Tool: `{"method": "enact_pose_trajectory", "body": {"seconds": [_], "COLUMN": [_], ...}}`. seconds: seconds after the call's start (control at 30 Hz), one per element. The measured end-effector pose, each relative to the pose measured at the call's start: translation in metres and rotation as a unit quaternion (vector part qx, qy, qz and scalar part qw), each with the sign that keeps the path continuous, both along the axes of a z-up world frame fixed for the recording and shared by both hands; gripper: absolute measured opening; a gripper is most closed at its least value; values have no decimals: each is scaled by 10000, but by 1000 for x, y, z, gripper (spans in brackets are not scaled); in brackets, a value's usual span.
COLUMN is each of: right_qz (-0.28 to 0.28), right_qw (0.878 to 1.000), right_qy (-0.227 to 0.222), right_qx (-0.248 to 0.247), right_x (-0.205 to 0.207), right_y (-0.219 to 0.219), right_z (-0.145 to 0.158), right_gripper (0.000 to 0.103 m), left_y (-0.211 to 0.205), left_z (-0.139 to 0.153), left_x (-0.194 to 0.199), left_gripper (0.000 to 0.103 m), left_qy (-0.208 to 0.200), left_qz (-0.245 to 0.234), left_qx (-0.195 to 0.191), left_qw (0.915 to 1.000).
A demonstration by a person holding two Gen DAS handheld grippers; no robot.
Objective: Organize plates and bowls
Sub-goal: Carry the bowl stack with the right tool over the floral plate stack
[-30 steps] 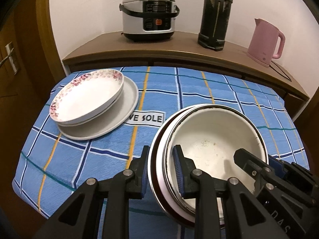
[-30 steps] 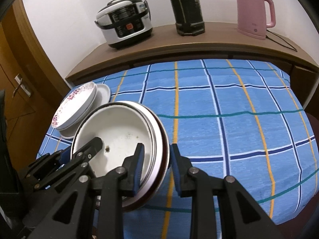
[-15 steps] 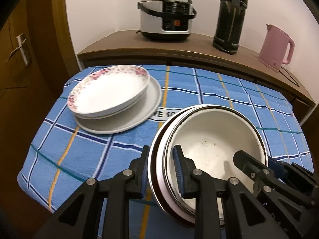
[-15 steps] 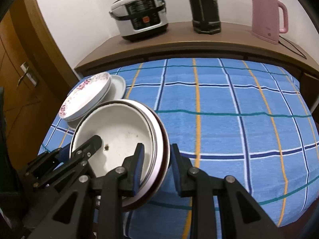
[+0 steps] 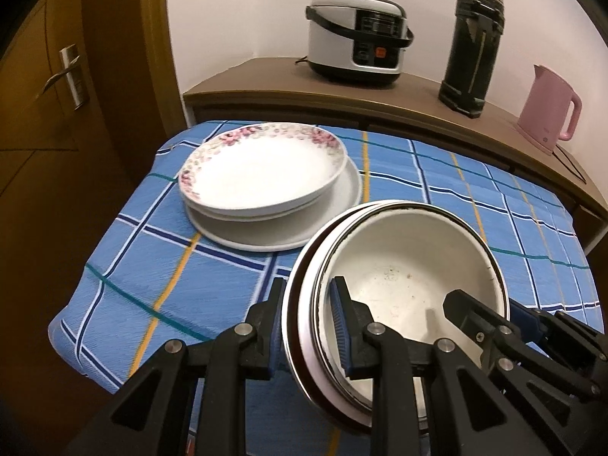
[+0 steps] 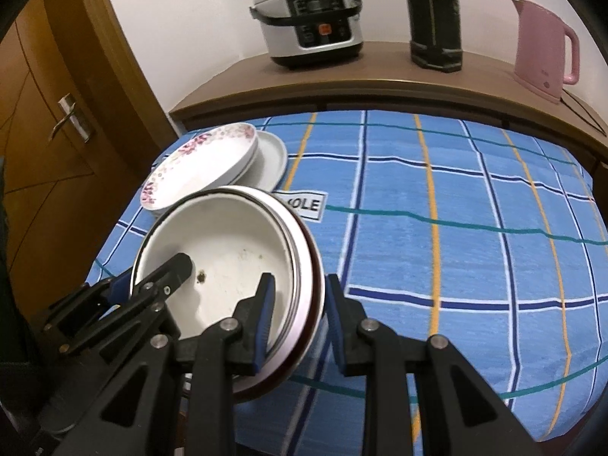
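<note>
A stack of nested white bowls (image 5: 402,285) with a dark outer rim is held above the blue checked tablecloth (image 5: 159,266). My left gripper (image 5: 309,319) is shut on the stack's left rim. My right gripper (image 6: 298,315) is shut on its right rim (image 6: 304,266); the stack also shows in the right wrist view (image 6: 228,262). A flower-rimmed plate (image 5: 262,163) lies on a plain white plate (image 5: 342,205) at the table's far left, just beyond the stack. The same pile shows in the right wrist view (image 6: 201,163).
A wooden sideboard (image 5: 399,91) behind the table carries a rice cooker (image 5: 353,38), a black thermos (image 5: 475,45) and a pink kettle (image 5: 547,110). A wooden door (image 5: 57,76) stands at the left. A white label (image 6: 304,205) lies on the cloth.
Both grippers have carried the bowl stack to the left and toward the plate pile, which now sits closer and more central in both views. The grips have not changed.
</note>
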State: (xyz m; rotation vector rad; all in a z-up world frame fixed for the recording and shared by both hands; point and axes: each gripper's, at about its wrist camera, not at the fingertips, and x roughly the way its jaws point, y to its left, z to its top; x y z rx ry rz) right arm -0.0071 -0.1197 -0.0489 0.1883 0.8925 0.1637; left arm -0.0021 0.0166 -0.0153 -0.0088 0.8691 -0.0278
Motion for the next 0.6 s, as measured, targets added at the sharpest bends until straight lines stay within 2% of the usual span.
{"method": "enact_pose_trajectory", "body": {"seconds": [0.6], "right_qz": [361], "right_qw": [9993], "right_qy": [33], "right_qx": [-82], "right_x": [11], "right_y": [42], "right_z": [-3], "right_gripper": [27], "left_y": [40], "left_z": [-1], "left_x": [-1], "left_gripper": [26], "left_qy": [11], "left_qz": [325], "left_qx": [-61], "left_qw": [9995]}}
